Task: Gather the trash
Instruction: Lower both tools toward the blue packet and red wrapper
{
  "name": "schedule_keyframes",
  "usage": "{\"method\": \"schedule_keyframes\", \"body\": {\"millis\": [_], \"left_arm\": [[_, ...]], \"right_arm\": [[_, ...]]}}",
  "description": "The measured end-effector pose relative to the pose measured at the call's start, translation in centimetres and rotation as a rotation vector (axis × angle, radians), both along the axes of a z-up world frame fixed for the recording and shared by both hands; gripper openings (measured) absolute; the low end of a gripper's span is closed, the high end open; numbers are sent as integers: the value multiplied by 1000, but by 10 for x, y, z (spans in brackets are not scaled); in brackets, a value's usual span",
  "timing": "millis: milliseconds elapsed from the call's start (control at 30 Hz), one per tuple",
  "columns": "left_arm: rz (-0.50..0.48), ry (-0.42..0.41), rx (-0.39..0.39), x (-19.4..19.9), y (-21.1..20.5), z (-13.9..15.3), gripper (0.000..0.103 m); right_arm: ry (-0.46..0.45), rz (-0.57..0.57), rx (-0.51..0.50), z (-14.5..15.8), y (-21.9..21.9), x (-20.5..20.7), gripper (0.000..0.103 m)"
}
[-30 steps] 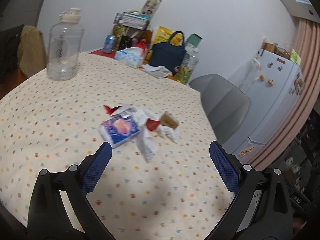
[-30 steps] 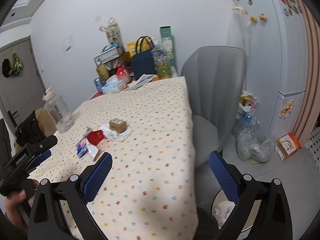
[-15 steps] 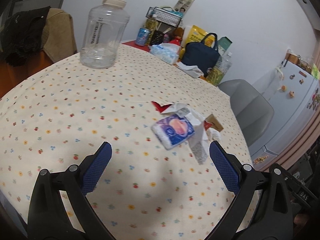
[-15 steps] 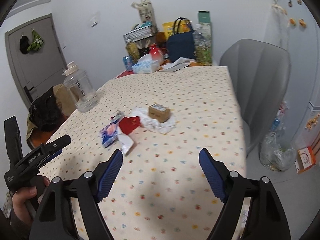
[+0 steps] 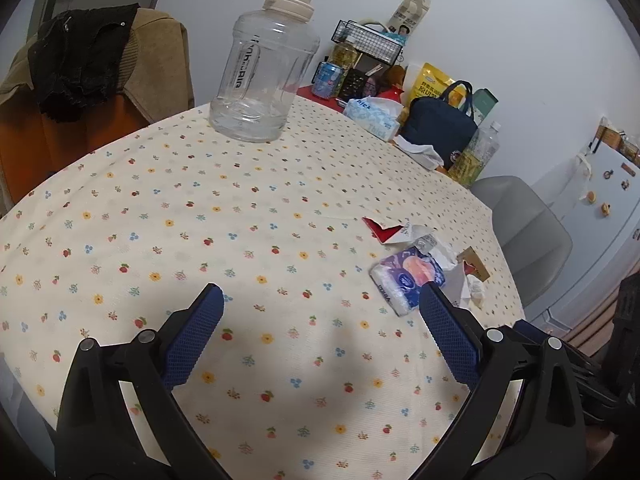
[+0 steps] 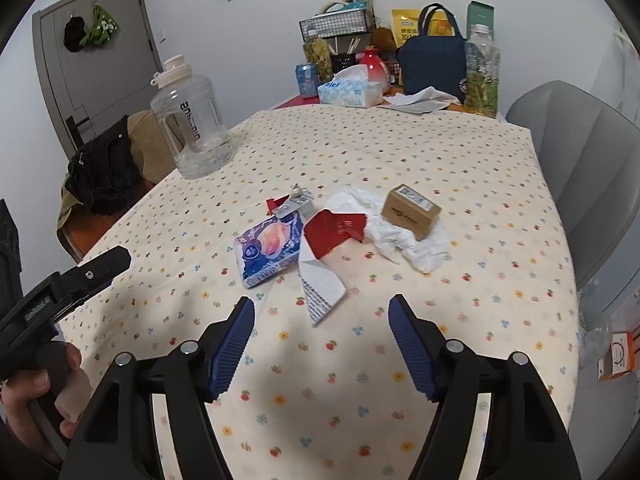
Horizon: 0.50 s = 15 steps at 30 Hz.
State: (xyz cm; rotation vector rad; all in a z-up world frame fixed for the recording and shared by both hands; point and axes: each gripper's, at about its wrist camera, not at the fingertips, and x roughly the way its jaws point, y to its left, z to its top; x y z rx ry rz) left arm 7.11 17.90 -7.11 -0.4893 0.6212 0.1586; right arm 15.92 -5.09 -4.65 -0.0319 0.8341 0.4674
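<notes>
A small heap of trash lies mid-table: a blue tissue pack (image 6: 269,249), a red torn wrapper (image 6: 335,229) with a white strip (image 6: 320,284), crumpled white tissue (image 6: 404,236) and a small brown box (image 6: 410,210) on it. My right gripper (image 6: 321,314) hovers just in front of the white strip; its jaws are closing with nothing between them. In the left wrist view the tissue pack (image 5: 406,276) sits by the right fingertip (image 5: 434,308) of my left gripper (image 5: 318,300), which is open and empty. The left gripper (image 6: 102,264) also shows at the right view's left edge, held by a hand.
A clear water jug (image 5: 264,68) stands at the far left of the flowered tablecloth (image 5: 200,208). A tissue box (image 6: 350,92), a dark blue bag (image 6: 434,64), bottles and a wire rack crowd the far end. A grey chair (image 6: 576,152) stands right, a clothes-draped chair (image 5: 92,60) left.
Both grippers have swung left and lower toward the table. The right gripper's jaws have narrowed and the trash heap now lies close in front of them. In the left view the heap slid right.
</notes>
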Motion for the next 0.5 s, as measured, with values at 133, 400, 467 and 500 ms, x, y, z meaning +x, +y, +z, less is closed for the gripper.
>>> {"method": "schedule_keyframes", "body": {"millis": [133,400,467,500], "left_arm": [[13,5,1,1,6,-2,97],[41,22,5,0,18,-4,97],[38,25,10,2,17,-3,97],[34,27,14,4,16,-3,97]], "right_arm": [[7,6,-29,-9,16,12,63],[21,-2,-87,-27,37,37,62],[28,-7,-92,-33,38,40,40],[40,-1,-95,-35,38,41,30]]}}
